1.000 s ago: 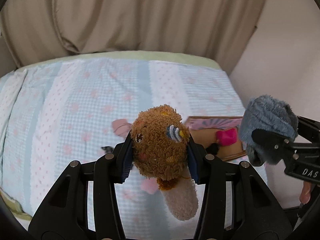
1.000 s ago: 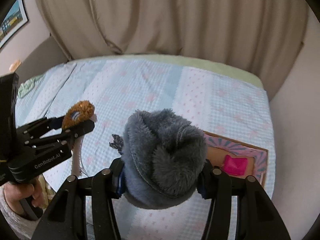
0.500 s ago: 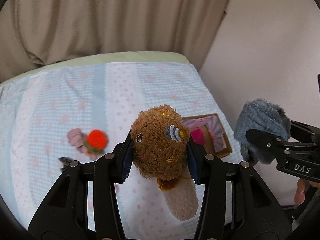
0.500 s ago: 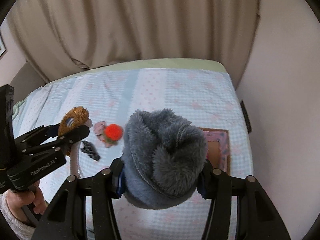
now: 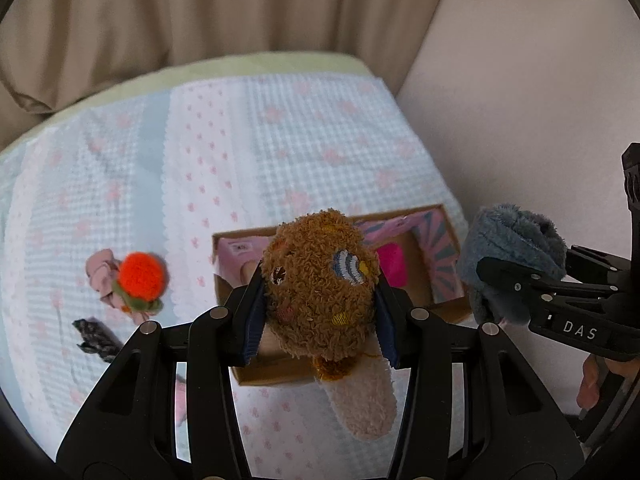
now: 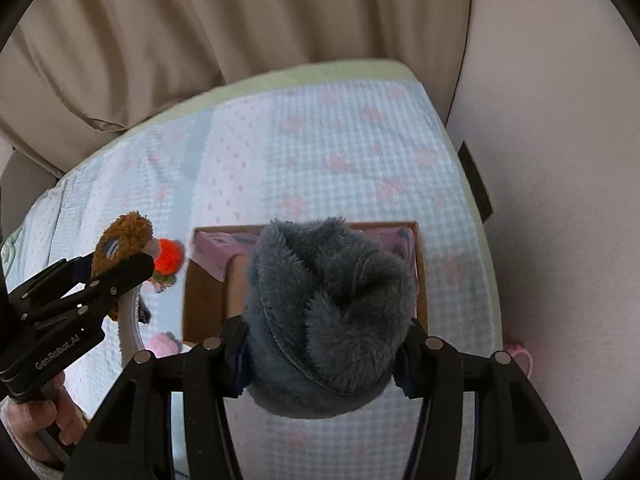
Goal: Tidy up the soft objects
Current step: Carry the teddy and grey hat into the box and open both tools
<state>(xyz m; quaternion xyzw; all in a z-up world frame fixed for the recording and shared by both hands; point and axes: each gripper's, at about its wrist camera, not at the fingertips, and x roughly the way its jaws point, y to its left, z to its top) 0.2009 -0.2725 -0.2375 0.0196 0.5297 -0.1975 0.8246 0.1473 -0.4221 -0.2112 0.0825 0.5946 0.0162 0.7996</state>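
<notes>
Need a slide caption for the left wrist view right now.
Left claw grips a brown plush toy above the cardboard box; right claw holds grey fuzzy item.

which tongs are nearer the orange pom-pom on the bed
Left. The left tongs, shut on the brown plush, sit just right of the orange pom-pom; the right tongs, holding the grey plush, are farther right, beyond the box.

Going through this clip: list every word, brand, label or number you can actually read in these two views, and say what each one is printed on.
"DAS" – white letters on the right gripper body, seen in the left wrist view.
"GenRobot.AI" – on the left gripper body, seen in the right wrist view; small and tilted, just legible.
Small label inside the cardboard box: too blurred to read.
No text visible on the brown plush or grey plush.
</notes>
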